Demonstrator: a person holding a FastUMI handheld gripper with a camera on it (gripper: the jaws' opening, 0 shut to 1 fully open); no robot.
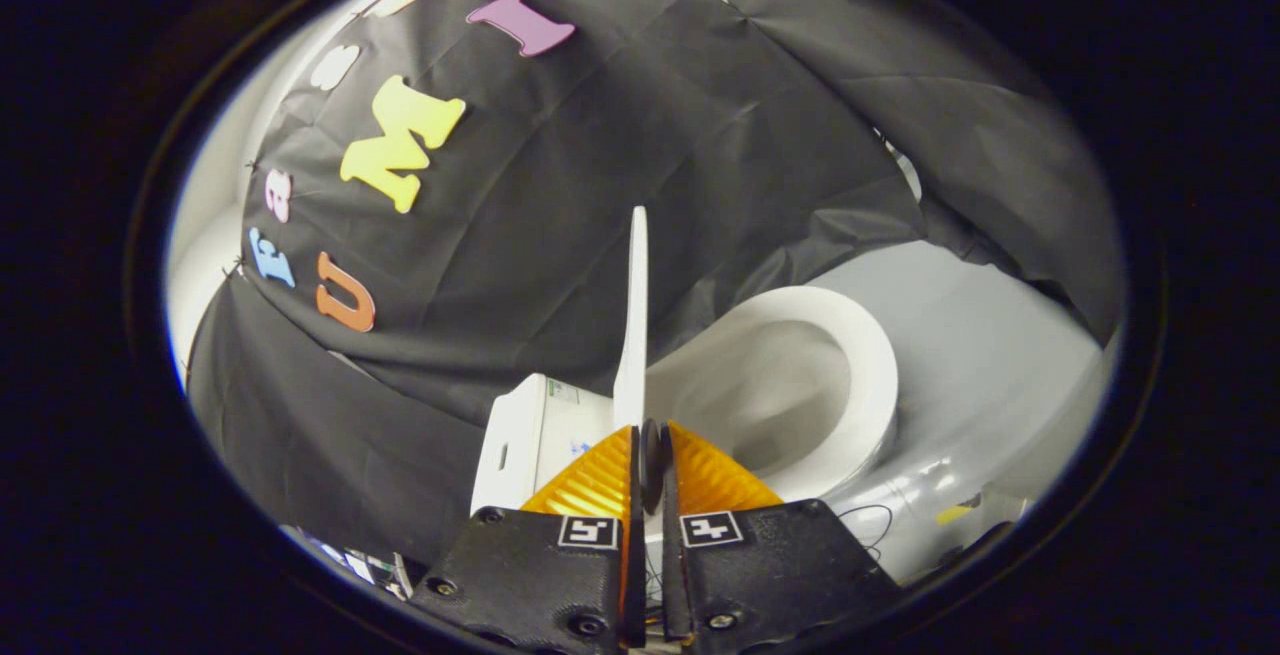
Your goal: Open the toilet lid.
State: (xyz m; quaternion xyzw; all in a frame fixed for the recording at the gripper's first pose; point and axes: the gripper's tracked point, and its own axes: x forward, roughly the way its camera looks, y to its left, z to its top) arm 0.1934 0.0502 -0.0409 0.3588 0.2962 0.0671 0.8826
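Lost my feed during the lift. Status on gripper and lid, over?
Gripper shut on lid, pinching its edge. Lid raised, standing upright beside the tank. Seat and bowl exposed. Nothing in the way.

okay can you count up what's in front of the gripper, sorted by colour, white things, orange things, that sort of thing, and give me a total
White: 4 — thin white plastic toilet lid raised on edge, oval white seat ring, white ceramic bowl, boxy white tank.
Orange: 2 — ribbed orange fingers of the gripper, closed on the lid's edge.
Total: 6
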